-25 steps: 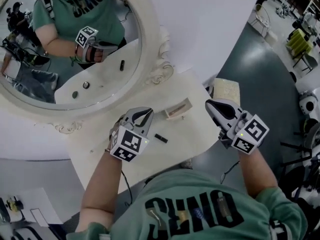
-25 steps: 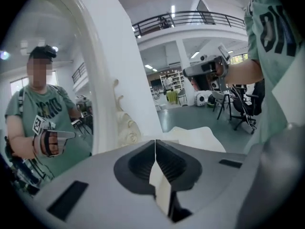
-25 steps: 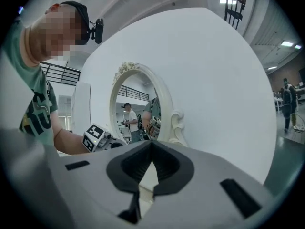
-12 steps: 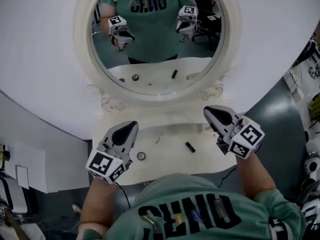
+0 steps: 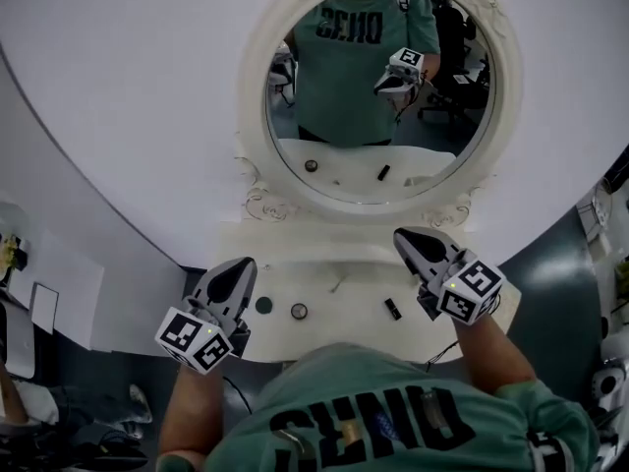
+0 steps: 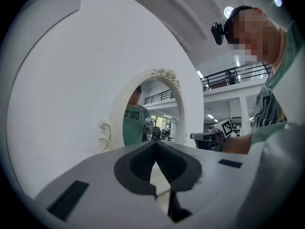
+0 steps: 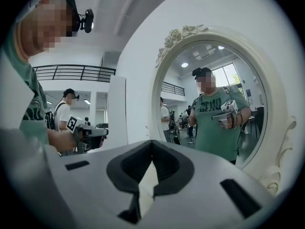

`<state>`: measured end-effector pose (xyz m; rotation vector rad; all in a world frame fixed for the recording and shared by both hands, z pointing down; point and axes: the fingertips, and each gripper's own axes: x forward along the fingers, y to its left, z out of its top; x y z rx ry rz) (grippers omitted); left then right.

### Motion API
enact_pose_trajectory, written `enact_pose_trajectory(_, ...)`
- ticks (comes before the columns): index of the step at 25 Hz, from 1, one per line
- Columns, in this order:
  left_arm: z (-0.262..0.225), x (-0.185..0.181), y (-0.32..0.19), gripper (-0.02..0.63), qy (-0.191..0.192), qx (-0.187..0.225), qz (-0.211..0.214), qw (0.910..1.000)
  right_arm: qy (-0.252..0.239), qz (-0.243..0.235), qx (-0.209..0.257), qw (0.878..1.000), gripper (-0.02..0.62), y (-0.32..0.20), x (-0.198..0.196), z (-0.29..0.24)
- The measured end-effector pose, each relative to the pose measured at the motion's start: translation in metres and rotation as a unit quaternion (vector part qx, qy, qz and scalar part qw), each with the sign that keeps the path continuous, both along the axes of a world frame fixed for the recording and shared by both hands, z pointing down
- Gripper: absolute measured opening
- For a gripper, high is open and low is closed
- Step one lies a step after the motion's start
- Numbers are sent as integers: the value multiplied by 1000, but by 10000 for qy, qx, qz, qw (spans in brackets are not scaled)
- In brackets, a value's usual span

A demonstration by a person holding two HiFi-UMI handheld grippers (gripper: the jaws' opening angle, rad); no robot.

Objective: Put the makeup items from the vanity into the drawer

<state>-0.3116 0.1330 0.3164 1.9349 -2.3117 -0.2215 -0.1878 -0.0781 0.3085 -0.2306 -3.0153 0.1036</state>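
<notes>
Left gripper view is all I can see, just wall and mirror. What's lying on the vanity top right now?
Observer: The head view shows a small black tube lying on the vanity top, close to the right gripper.
Operator: Anything closer to my left gripper?
Observer: A small round jar and a dark disc lie on the top just to the right of the left gripper.
Operator: Is the right gripper carrying something?
Observer: No. The right gripper view shows its jaws together with nothing between them.

White wall (image 5: 118, 116), ornate round mirror (image 5: 255, 126), dark grey floor (image 5: 565, 303)
</notes>
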Motion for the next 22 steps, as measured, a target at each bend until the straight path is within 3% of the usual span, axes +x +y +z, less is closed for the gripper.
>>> enact_pose_trajectory(22, 4, 29, -55, 8, -15, -52, 557, 9984, 18, 456, -78, 9989, 11, -34, 43, 3)
